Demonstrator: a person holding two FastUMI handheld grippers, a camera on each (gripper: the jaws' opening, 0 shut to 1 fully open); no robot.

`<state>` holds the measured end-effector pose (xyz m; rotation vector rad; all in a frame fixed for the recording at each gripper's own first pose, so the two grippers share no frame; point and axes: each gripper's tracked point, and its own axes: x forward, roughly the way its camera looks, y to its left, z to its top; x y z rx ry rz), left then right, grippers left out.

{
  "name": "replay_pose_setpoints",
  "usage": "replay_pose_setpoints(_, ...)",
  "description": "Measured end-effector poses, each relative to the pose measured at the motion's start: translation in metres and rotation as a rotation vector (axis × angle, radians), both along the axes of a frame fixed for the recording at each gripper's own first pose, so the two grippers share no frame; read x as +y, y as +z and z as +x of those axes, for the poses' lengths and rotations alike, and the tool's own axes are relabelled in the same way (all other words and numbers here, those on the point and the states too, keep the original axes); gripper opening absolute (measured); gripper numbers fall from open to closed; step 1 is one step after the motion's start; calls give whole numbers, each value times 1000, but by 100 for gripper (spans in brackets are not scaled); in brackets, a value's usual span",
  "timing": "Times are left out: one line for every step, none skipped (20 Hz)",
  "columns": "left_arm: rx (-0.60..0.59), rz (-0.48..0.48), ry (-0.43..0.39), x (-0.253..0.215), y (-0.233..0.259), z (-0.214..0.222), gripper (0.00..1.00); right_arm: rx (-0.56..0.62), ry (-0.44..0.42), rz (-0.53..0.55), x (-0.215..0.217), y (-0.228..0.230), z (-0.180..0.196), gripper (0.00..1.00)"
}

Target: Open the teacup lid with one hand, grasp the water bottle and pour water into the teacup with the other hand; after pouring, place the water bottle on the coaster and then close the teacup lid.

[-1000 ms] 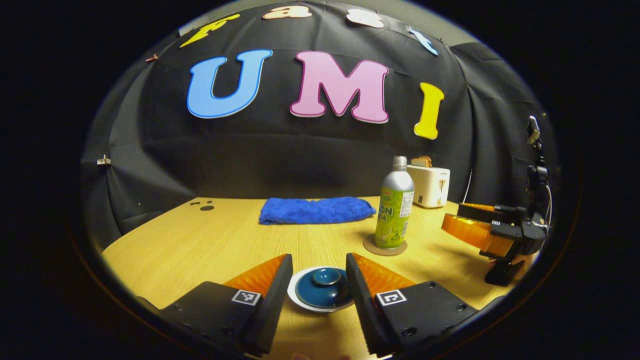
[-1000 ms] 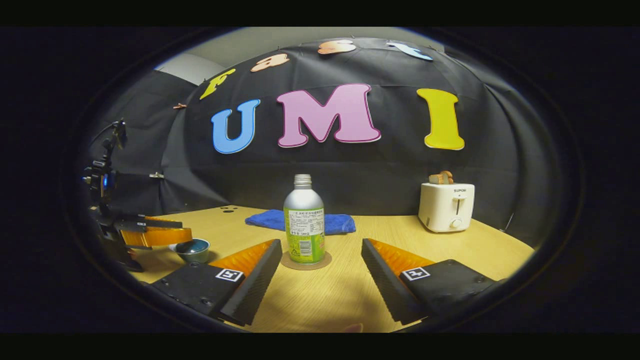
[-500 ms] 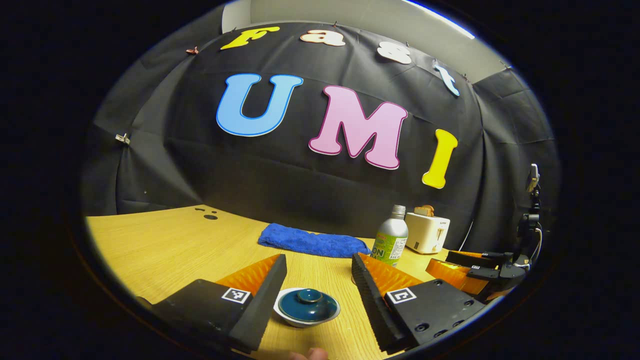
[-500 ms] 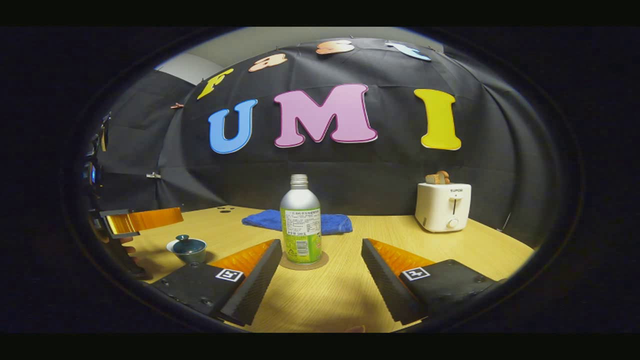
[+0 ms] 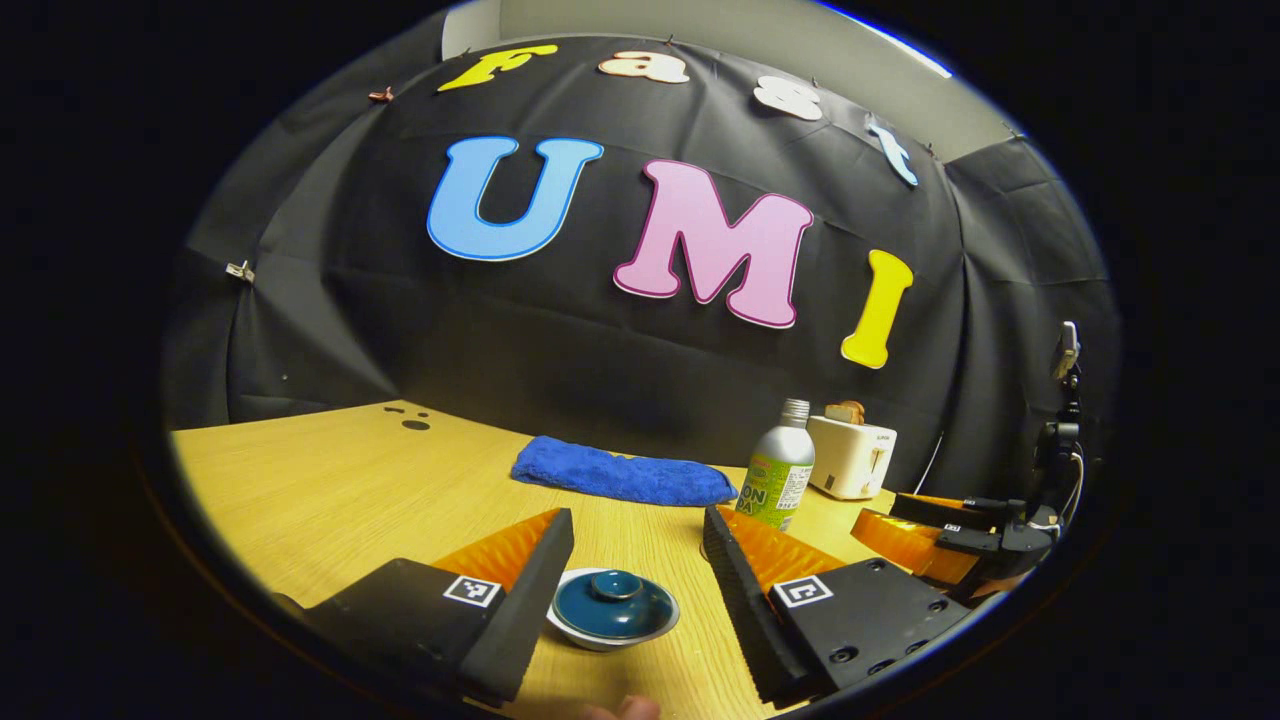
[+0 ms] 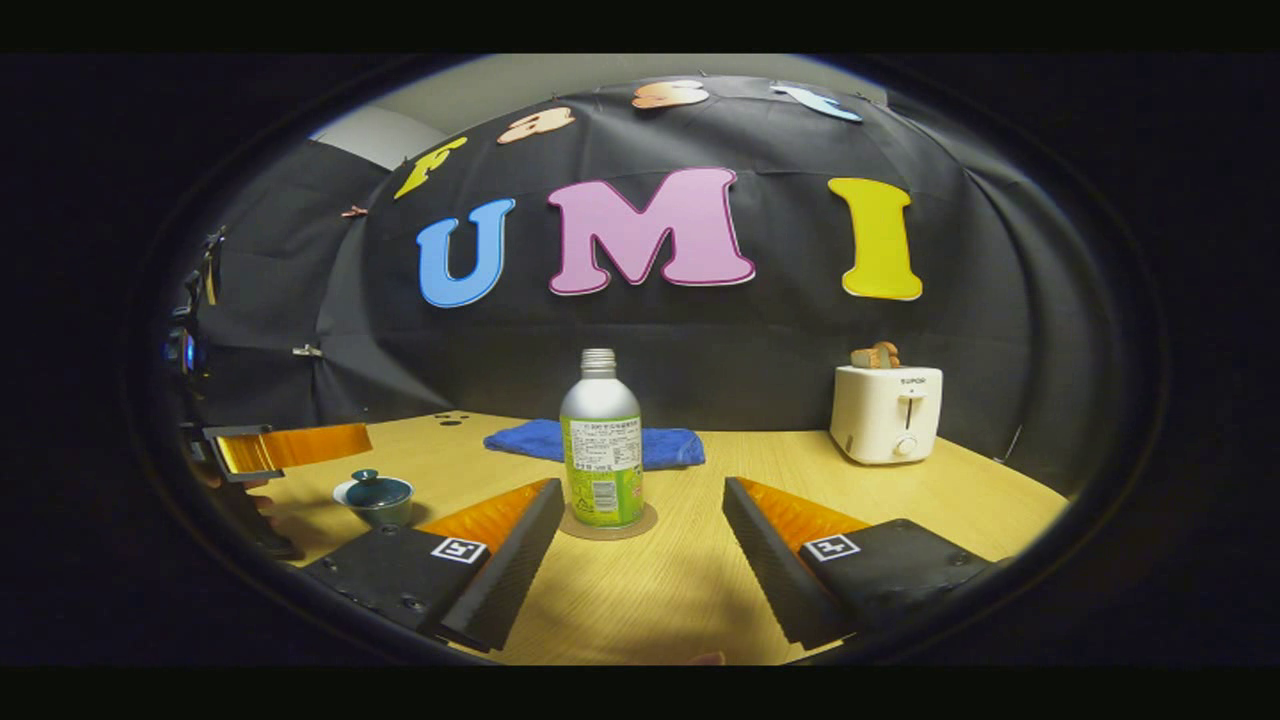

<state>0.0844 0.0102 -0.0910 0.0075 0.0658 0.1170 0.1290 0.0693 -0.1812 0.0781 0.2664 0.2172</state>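
Round glazed teacup lid (image 5: 614,603), perhaps ceramic, between left gripper's (image 5: 630,570) wide ridged jaws.

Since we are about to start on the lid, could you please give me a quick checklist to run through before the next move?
1. Teacup lid seated on the teacup: ok.
2. Left gripper open, lid between its fingers but untouched: ok.
3. Right gripper open, facing the water bottle: ok.
4. Water bottle upright on the coaster: ok.
5. Bottle cap off, bare threaded neck showing: ok.
6. Water level in the bottle: cannot tell.
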Motion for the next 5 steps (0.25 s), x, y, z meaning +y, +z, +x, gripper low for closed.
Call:
replay_pose_setpoints(2,2,-2,-1,0,-1,84,0,0,0,0,0,0,99)
replay_pose_setpoints(4,3,-4,-2,0,-1,84,0,0,0,0,0,0,99)
replay_pose_setpoints(8,4,-5,-2,-1,0,84,0,0,0,0,0,0,99)
replay_pose_setpoints(10,5,-6,-3,-2,0,84,0,0,0,0,0,0,99)
replay_pose_setpoints(11,6,-6,-3,-2,0,84,0,0,0,0,0,0,99)
